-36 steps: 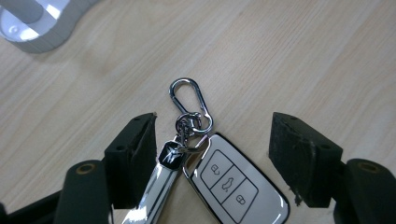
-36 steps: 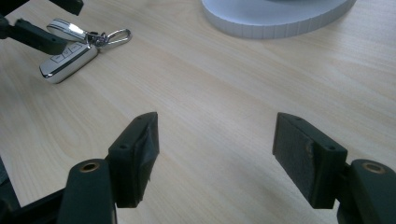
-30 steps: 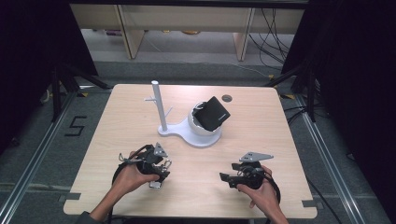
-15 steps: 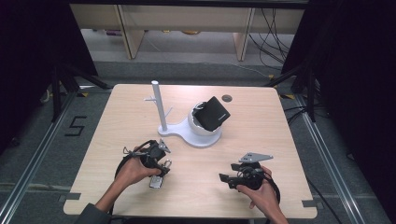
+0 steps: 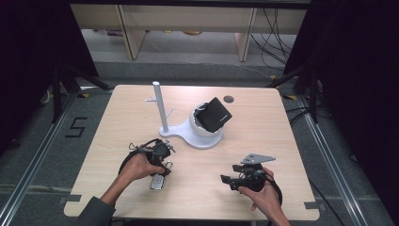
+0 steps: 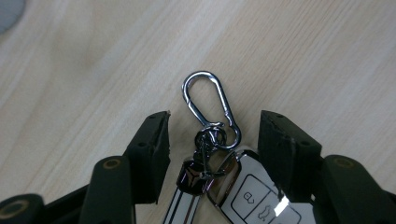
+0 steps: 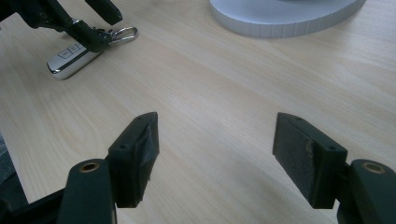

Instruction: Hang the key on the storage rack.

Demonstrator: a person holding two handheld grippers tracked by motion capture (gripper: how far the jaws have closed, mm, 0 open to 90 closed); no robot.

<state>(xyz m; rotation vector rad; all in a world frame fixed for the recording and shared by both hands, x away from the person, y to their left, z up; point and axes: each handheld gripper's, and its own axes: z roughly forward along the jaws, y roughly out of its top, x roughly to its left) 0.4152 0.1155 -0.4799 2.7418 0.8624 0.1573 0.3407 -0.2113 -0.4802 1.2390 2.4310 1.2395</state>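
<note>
Left claw (image 6: 212,135) jaws apart, straddling car key fob (image 6: 247,196) flat on table (image 5: 263,141); silver carabiner (image 6: 210,100) of fob juts just beyond jaw tips, not gripped. Right claw (image 7: 215,158) jaws wide apart, nothing between, bare wood beneath. White stand (image 5: 197,134) ahead of both claws, black pouch (image 5: 214,114) on it.

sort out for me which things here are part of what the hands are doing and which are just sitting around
Likely in the job:
- car key with its carabiner clip, lying between the open jaws of the left gripper
- white stand with its upright post, perhaps for hanging the key

Just sitting around:
- black box on the stand's base
- right gripper, open over bare table
</note>
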